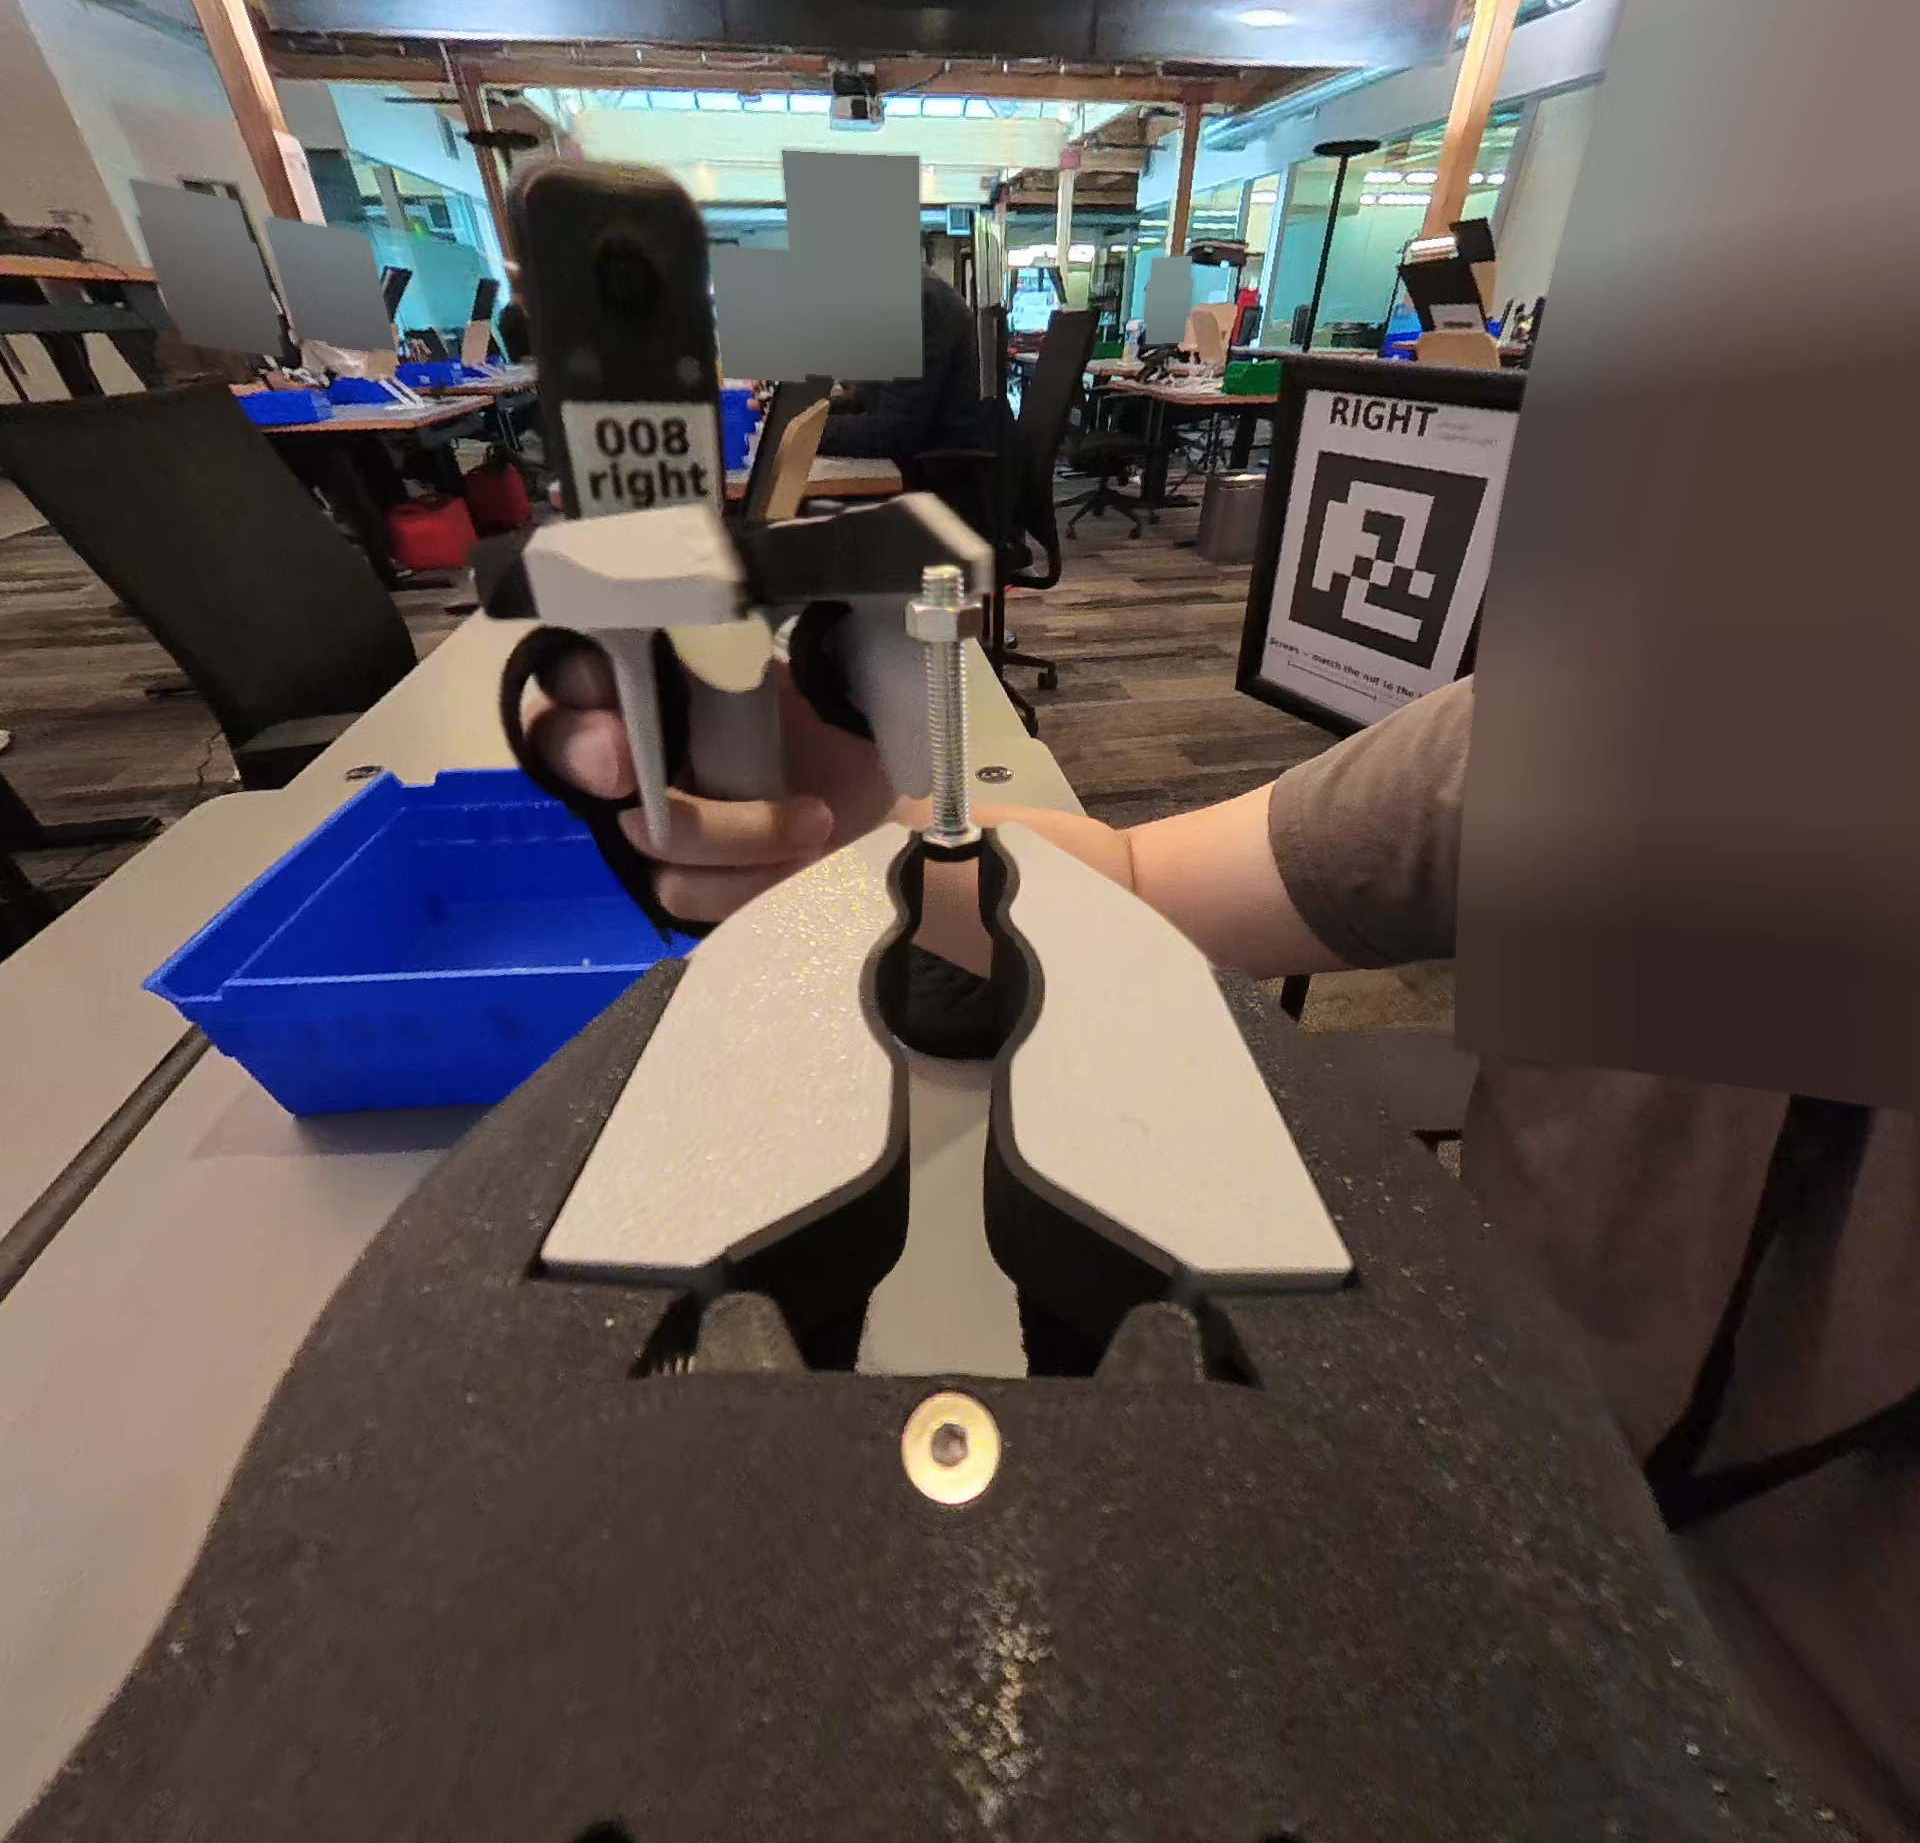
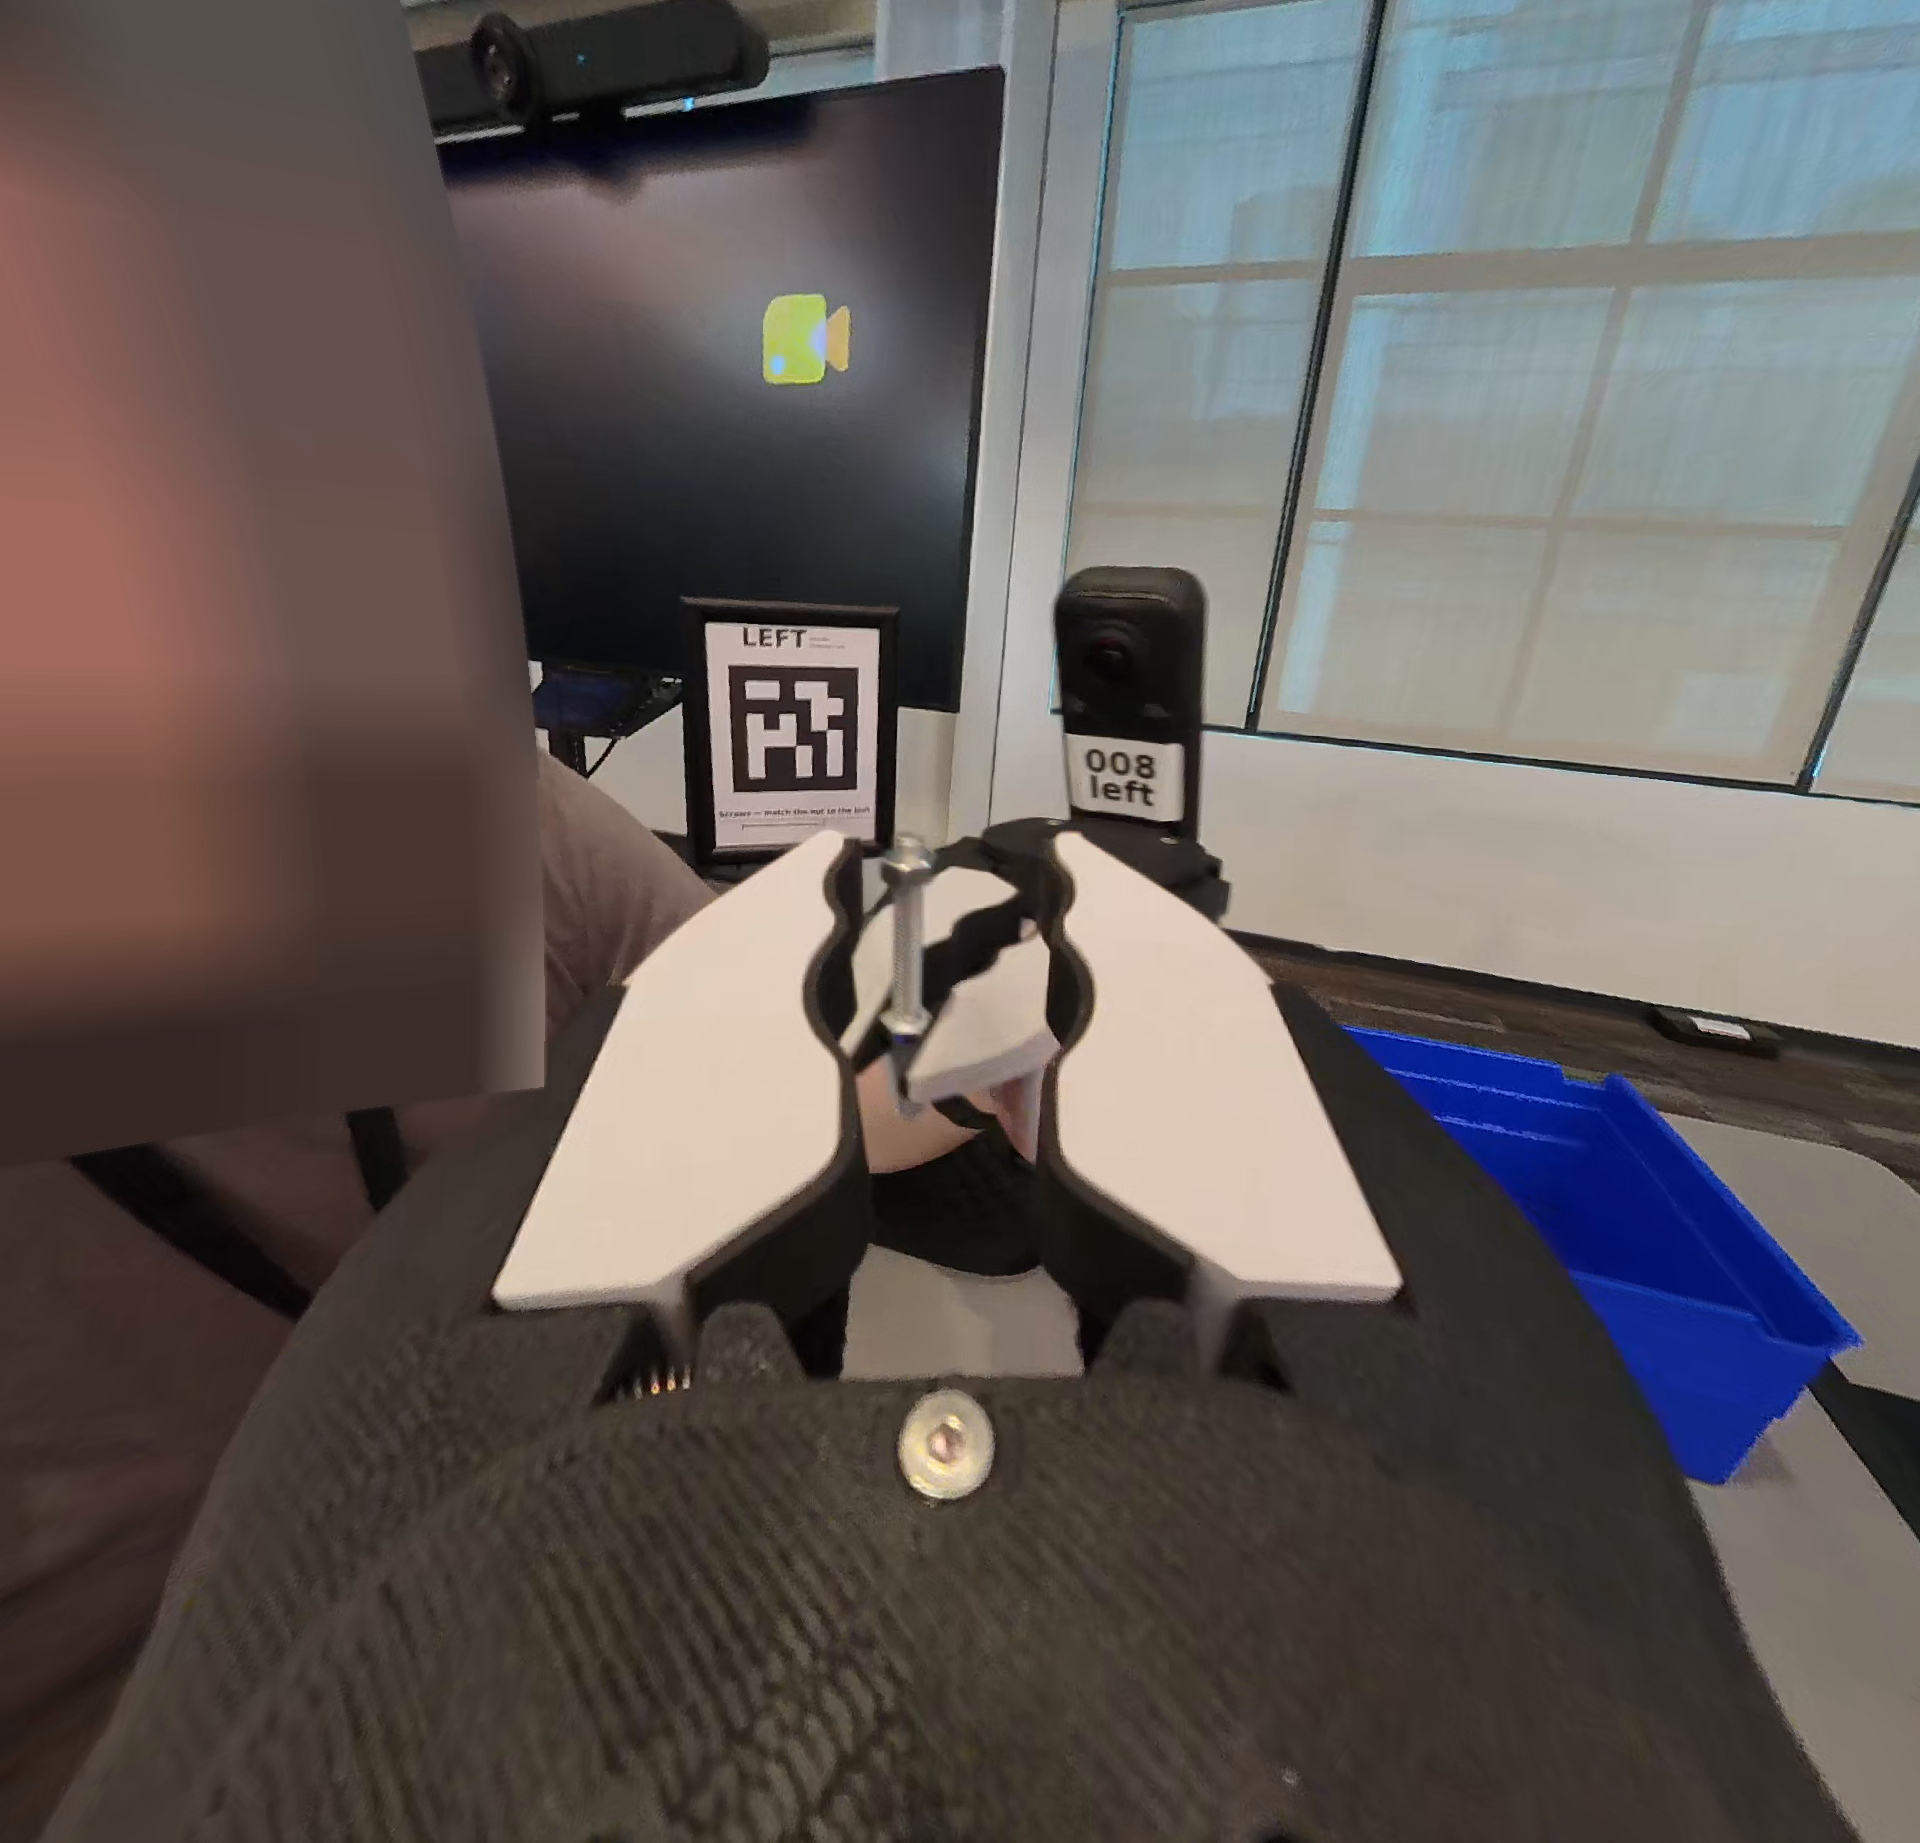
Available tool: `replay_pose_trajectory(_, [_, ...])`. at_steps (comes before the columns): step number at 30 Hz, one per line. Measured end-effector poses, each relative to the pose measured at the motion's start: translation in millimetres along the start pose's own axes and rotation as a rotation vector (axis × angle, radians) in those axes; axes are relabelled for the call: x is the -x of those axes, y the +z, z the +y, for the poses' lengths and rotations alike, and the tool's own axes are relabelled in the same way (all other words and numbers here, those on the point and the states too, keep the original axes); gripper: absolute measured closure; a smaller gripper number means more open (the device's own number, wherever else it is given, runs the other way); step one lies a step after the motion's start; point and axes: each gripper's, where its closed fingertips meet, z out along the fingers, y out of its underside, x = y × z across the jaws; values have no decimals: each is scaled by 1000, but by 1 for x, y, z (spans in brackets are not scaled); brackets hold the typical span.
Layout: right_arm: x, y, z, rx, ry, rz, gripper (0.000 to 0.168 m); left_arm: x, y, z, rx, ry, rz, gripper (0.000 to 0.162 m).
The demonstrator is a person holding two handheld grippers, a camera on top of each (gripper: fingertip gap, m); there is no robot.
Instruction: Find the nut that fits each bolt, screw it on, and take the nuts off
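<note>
While tight on the bolt, left gripper; right gripper agape beside the nut (hand left-view only)

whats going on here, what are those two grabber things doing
A person holds a two-finger gripper in each hand above a grey table. The left gripper pinches the lower end of a threaded bolt, upright in the left wrist view. A nut sits near the bolt's top, where the right gripper reaches without clamping it. A blue bin stands alongside.
</note>
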Motion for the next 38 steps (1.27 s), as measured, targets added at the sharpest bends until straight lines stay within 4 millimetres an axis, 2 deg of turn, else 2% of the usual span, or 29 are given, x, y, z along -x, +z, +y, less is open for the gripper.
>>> replay_pose_trajectory(5, [9, 18, 11, 70, -54, 13, 135, 0, 4, 4, 2, -14, 12, 152])
replay_pose_trajectory(12, [-3, 3, 3, 3, 27, 10, 136, -4, -1, -2, -16, -4, 28, 152])
replay_pose_trajectory(18, [16, 20, 9, 54, -18, -40, 135, -3, 4, 4, 8, -8, 25, 152])
replay_pose_trajectory(21, [8, 19, 14, 71, -30, 2, 135, -7, 5, 4, 15, 9, 34, 152])
replay_pose_trajectory(26, [-5, 3, 6, 21, 32, 25, 136, -4, 0, 1, 11, 3, 20, 152])
replay_pose_trajectory(30, [2, 9, 4, 15, 28, 2, 136, 0, 2, 4, 20, -2, 8, 152])
replay_pose_trajectory(34, [6, 20, 13, 67, -13, 14, 135, -1, 5, 8, 42, 12, 2, 152])
replay_pose_trajectory(38, [-1, 9, 9, 52, -5, 25, 134, -2, 3, 5, 33, 16, 0, 152])
